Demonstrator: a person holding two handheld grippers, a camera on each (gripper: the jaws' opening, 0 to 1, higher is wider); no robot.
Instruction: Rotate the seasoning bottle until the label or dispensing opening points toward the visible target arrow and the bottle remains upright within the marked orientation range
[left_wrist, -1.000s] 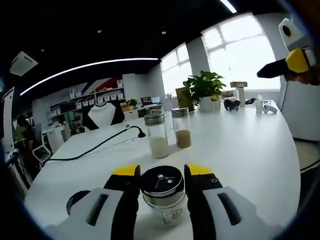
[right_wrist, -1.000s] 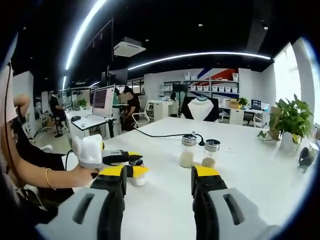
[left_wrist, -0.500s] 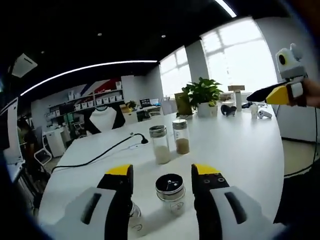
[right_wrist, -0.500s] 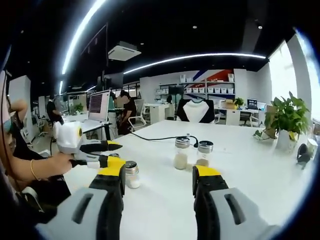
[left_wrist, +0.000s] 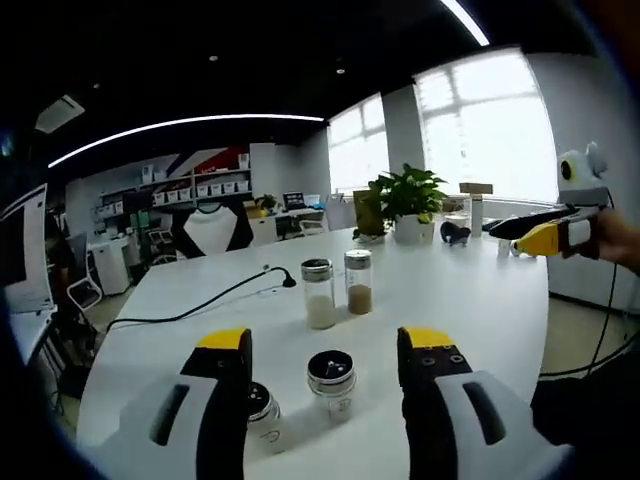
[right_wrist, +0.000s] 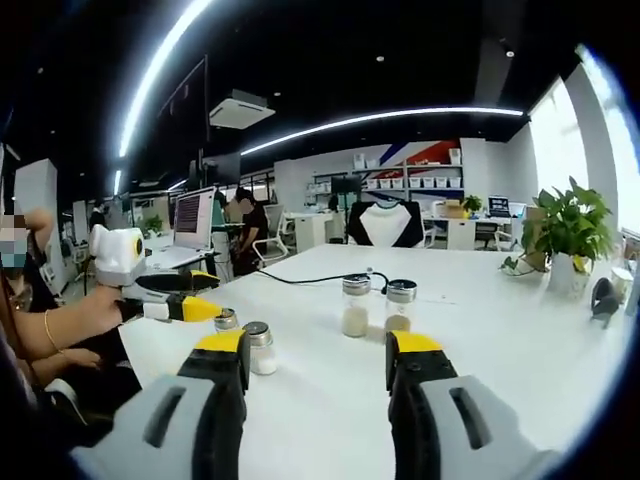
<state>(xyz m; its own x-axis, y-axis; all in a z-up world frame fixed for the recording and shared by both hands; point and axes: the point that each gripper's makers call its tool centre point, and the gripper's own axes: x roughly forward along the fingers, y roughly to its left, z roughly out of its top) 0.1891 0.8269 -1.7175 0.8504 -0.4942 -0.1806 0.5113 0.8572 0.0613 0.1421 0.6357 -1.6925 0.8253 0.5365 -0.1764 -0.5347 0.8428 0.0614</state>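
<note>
The left gripper (left_wrist: 324, 345) hangs with jaws spread and nothing between them above the white table (left_wrist: 470, 300). Just beyond its tips the small shaker (left_wrist: 331, 381) stands upright (shiny lid up), a second small jar (left_wrist: 262, 412) close by on its left. Farther off stand two tall jars (left_wrist: 320, 294) side by side, then a potted plant (left_wrist: 405, 193). The right gripper (right_wrist: 316, 346) is also open, holding nothing.

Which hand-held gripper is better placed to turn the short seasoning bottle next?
Left, probably. The left hand-held gripper is open with the short seasoning bottle standing upright between its jaws; the right hand-held gripper is held well off to the side.
</note>
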